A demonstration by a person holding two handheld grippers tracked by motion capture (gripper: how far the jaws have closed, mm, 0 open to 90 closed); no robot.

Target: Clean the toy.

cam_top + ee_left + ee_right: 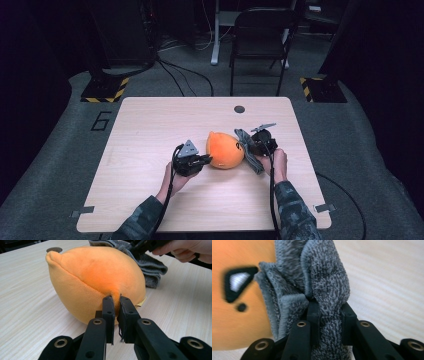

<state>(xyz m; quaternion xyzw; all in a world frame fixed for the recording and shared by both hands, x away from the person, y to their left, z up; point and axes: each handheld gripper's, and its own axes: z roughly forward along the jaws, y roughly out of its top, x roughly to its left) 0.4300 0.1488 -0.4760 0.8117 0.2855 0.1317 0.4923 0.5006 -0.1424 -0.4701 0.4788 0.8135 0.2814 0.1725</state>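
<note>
An orange plush toy lies in the middle of the wooden table. My left gripper is at its left side, shut on a pinch of the orange plush, the fabric caught between the jaws. A grey towel lies along the toy's right side. My right gripper is shut on a fold of that grey towel, right beside the toy's black-and-white eye patch. In the left gripper view the other hand sits over the towel.
A round dark grommet is set in the table near its far edge. A black chair stands beyond the table, with cables and striped stand bases on the floor. Bare wood spreads to the left and front.
</note>
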